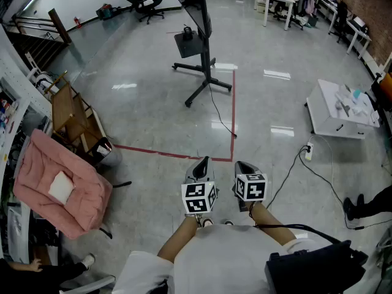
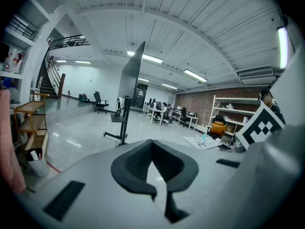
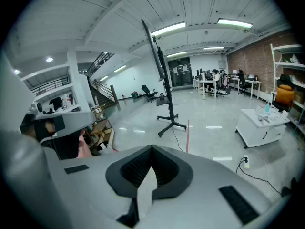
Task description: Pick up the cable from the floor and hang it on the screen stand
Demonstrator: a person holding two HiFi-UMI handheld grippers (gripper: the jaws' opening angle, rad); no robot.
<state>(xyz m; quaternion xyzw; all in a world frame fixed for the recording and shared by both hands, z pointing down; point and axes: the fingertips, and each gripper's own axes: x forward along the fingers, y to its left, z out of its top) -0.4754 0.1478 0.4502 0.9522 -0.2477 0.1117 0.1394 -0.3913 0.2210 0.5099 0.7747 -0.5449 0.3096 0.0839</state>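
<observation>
Head view shows the left gripper (image 1: 204, 162) and right gripper (image 1: 242, 165), jaws pressed together on nothing, over wide bare floor (image 1: 153, 118), with the cable (image 1: 220, 116) lying ahead, trailing from the screen stand (image 1: 207, 54) beside the red tape (image 1: 233, 109), well clear of chair (image 1: 58, 188) and cabinet (image 1: 340, 112).

Open floor (image 1: 153, 115) runs toward 12 o'clock as far as the screen stand (image 1: 205, 66), whose splayed legs and trailing cable (image 1: 215, 106) lie across that path. A pink armchair (image 1: 58, 185) and a wooden rack (image 1: 70, 112) close off 9 to 10 o'clock. A white cabinet (image 1: 340, 112) and a power strip (image 1: 309, 152) with its cord obstruct 2 o'clock.
</observation>
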